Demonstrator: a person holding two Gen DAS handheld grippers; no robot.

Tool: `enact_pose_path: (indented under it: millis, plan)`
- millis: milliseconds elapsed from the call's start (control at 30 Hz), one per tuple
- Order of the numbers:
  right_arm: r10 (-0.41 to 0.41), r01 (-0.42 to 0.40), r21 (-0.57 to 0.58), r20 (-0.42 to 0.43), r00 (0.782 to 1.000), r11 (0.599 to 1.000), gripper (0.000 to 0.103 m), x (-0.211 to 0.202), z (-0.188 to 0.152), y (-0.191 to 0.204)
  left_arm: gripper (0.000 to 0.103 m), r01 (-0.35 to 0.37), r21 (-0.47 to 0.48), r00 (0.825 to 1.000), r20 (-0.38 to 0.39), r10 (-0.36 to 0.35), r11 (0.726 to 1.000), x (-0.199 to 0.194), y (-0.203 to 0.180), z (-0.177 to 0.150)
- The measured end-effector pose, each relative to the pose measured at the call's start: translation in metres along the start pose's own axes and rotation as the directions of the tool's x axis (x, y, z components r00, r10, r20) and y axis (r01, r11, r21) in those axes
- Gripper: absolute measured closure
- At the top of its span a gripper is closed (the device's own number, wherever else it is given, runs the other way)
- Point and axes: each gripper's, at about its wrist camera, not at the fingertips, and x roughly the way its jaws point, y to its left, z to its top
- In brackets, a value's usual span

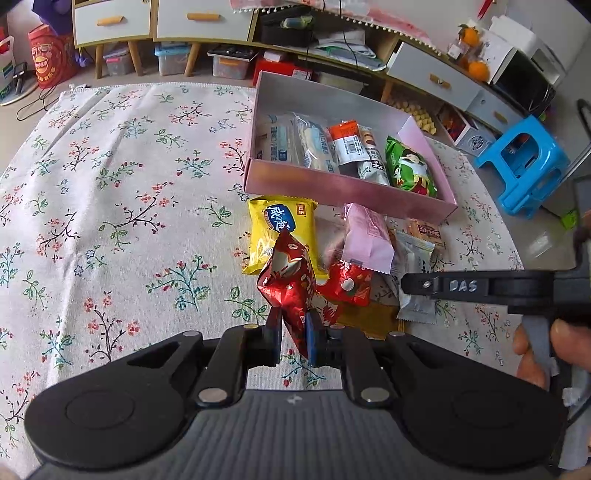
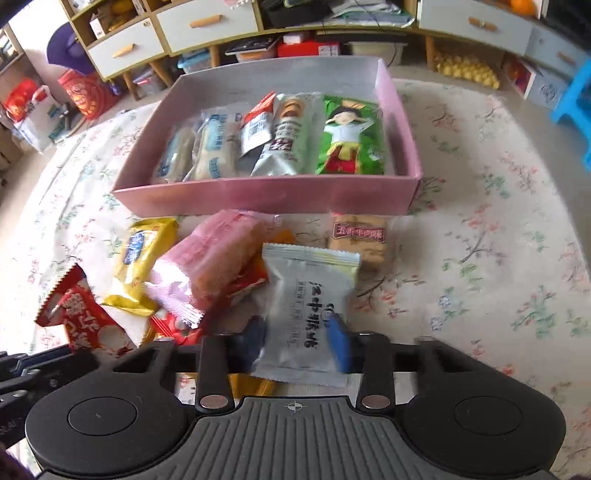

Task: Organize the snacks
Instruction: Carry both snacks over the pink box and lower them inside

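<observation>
A pink box holds several snack packs in a row, a green one at its right end. In front of it lies a loose pile: a yellow pack, a pink pack, a brown biscuit pack, a small red pack. My left gripper is shut on a red foil snack pack, held above the cloth. My right gripper is shut on a grey-white pack.
A floral tablecloth covers the table. Behind it stand low cabinets with drawers and storage bins on the floor. A blue plastic stool stands at the right.
</observation>
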Motion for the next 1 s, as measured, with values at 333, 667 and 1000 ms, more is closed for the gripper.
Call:
enact_pose_path:
  millis: [333, 667, 1000]
  plan:
    - [0.072, -0.077, 0.092, 0.062, 0.995, 0.993, 0.103, -0.029, -0.003, -0.014, 0.091, 0.02, -0.009, 1.0, 0.018, -0.02, 1.0, -0.004, 0.001, 0.001]
    - [-0.016, 0.025, 0.206, -0.047, 0.999, 0.978, 0.039, 0.006, 0.009, -0.041, 0.091, 0.026, -0.009, 0.999, 0.023, -0.025, 1.0, -0.006, -0.001, 0.002]
    - [0.019, -0.021, 0.21, 0.01, 1.0, 0.978, 0.057, -0.019, -0.001, -0.034, 0.091, 0.026, 0.002, 0.998, 0.061, -0.026, 1.0, -0.012, -0.004, 0.008]
